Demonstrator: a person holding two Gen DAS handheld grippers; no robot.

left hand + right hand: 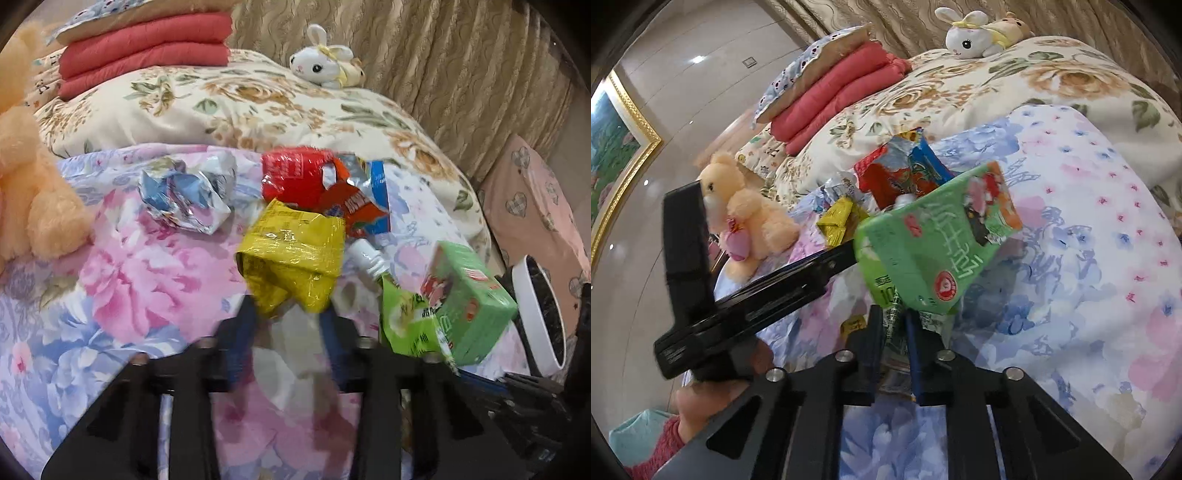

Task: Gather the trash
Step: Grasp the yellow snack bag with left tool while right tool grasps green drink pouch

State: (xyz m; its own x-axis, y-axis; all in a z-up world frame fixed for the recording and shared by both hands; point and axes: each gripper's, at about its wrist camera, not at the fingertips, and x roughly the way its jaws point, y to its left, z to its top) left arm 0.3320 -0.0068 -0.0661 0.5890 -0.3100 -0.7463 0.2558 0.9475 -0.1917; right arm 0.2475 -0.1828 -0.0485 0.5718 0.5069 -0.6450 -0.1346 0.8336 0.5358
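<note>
The biggest risk sits with the right gripper: its jaws are clamped on the crumpled bottom flap of the green carton, so the carton's bulk hangs forward of a thin pinch. A quick swing toward a bin could, I judge, tear the flap or let the carton pivot and slip out onto the floral quilt.

The left gripper appears to hold the yellow wrapper by its lower folds; motion blur hides the exact contact, so the grip looks shallow. Crinkled foil slides easily, and it may drop if the hand jerks. In the left wrist view the green carton hangs at 3 o'clock of the yellow wrapper, close by, so the two loads could knock together.

Around them, largest first: the rose-print duvet rises at 12 o'clock, with folded red blankets at 11. An orange teddy bear sits at 9 o'clock. A white-rimmed bin, probably the trash bin, shows at 3 o'clock beyond the carton. Still on the quilt lie the red snack bag at 12 o'clock, a blue-and-silver wrapper at 10, and a small white tube just behind the yellow wrapper. A white plush rabbit tops the duvet.
</note>
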